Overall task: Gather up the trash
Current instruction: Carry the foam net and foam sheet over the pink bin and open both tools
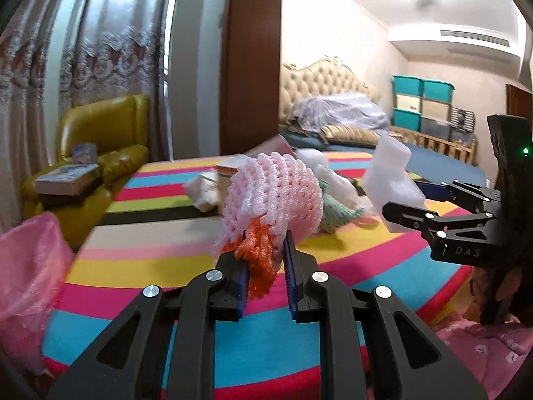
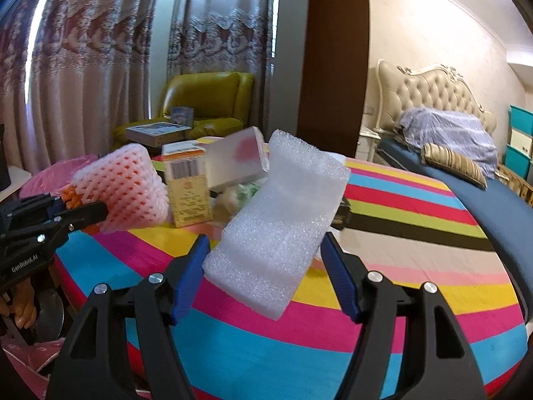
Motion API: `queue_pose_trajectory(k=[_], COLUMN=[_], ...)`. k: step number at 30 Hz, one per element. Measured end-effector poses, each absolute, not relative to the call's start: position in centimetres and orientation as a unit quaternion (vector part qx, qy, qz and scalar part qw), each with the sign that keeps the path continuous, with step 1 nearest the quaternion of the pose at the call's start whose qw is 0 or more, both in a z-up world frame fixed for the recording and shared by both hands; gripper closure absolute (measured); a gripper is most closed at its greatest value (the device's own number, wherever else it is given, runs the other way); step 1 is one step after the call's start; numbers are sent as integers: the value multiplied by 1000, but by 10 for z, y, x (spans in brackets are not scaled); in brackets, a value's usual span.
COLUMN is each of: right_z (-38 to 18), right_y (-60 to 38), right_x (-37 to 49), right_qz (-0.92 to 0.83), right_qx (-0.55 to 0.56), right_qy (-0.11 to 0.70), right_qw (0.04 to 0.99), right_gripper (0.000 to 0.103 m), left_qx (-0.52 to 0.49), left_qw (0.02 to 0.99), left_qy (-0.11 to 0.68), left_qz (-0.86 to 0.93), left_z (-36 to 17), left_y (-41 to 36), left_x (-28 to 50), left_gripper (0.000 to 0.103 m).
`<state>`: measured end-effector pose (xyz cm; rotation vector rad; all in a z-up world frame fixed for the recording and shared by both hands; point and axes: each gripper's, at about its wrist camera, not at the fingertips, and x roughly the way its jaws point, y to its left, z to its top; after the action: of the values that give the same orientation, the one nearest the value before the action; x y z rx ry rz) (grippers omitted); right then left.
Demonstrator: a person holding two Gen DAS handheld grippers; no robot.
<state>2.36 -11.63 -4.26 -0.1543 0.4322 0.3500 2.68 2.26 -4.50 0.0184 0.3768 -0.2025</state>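
Left gripper point(image 1: 265, 250) pinching squashy pink-and-orange foam fruit netting point(image 1: 271, 196), right gripper point(image 2: 265, 266) clamping feather-light white foam block point(image 2: 276, 226) over striped bed edge point(image 1: 349, 263); best held mid-body, gently.

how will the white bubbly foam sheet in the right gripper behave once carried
The white bubbly foam sheet likely weighs very little. It bends over at its top edge, so probably floppy. The right gripper has wide-set jaws, so it may slip.

My left gripper point(image 1: 263, 243) pinches a pink foam fruit net point(image 1: 276, 190) with an orange net point(image 1: 258, 260) inside, raised above the striped sheet point(image 1: 349, 253); my right gripper point(image 2: 265, 250) clamps a white foam sheet point(image 2: 279, 223), tilted, above that sheet too.
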Motion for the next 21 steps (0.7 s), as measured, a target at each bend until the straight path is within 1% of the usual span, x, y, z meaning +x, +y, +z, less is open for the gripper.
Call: queue_pose_trajectory(k=[9, 21], right_z=[-22, -11], right_y=[-69, 10], right_x=[16, 21], right_qz=[237, 338], right_qx=[-113, -131], right_qy=[189, 197], right_qw=[946, 911], right_gripper=[37, 37], left_qx=[3, -24], left_qw=[987, 987], left_qy=[155, 148], left_qz=[-41, 58], left_z=[-27, -19], left_y=[64, 138], left_x=[1, -35], left_gripper=[86, 86])
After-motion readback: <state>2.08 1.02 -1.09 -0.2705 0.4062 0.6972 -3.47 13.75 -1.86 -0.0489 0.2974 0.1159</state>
